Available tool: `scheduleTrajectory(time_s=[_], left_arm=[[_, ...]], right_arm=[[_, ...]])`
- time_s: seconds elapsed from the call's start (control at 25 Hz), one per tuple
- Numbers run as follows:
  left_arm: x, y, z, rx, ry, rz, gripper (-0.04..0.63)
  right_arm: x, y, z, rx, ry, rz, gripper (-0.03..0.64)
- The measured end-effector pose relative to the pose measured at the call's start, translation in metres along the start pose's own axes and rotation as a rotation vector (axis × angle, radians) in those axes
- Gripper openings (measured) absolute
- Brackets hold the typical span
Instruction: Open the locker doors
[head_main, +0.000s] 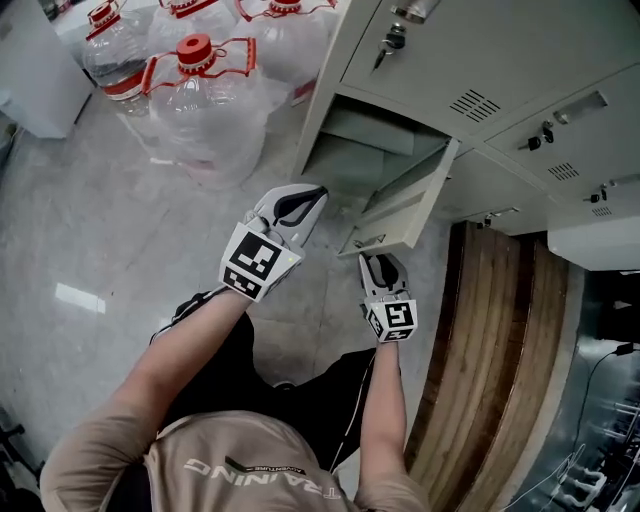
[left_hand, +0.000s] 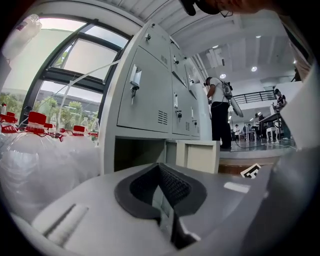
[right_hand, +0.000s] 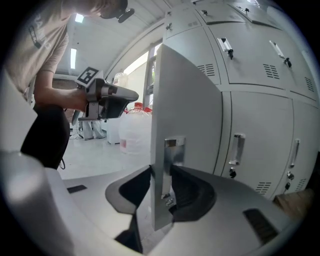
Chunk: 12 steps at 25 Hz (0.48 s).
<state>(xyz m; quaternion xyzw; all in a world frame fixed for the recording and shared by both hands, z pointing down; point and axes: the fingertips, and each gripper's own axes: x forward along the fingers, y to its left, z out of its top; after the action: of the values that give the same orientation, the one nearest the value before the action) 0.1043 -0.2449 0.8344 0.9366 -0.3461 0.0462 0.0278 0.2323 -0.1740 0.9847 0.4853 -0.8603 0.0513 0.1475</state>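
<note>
A pale grey metal locker door (right_hand: 186, 110) stands swung out. Its free edge and silver metal handle (right_hand: 171, 152) sit between the fingers of the right gripper (right_hand: 161, 175). Those fingers are spread, one on each side of the door, loosened rather than pinching. The left gripper (left_hand: 161, 181) is left of the door and apart from it, its fingers clenched together on nothing. Beyond both sets of fingertips, the open grey locker compartment (head_main: 372, 152) shows its inner walls. Further left of the left fingers stand clear plastic water bottles with red caps (head_main: 205, 100). Their contents cannot be made out.
</note>
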Motion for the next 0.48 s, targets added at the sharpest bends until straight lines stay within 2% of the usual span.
scheduleTrajectory(time_s=[0.2, 0.36, 0.48], left_arm=[[0.007, -0.006, -0.007, -0.004, 0.022, -0.013, 0.006], [0.006, -0.004, -0.008, 0.011, 0.027, -0.01, 0.006], [0.006, -0.002, -0.009, -0.018, 0.023, 0.003, 0.006]], right_arm=[[-0.035, -0.025, -0.015, 0.064, -0.027, -0.028, 0.114], [-0.053, -0.043, -0.022, 0.09, -0.042, -0.089, 0.114], [-0.065, -0.054, -0.027, 0.117, -0.046, -0.14, 0.114]])
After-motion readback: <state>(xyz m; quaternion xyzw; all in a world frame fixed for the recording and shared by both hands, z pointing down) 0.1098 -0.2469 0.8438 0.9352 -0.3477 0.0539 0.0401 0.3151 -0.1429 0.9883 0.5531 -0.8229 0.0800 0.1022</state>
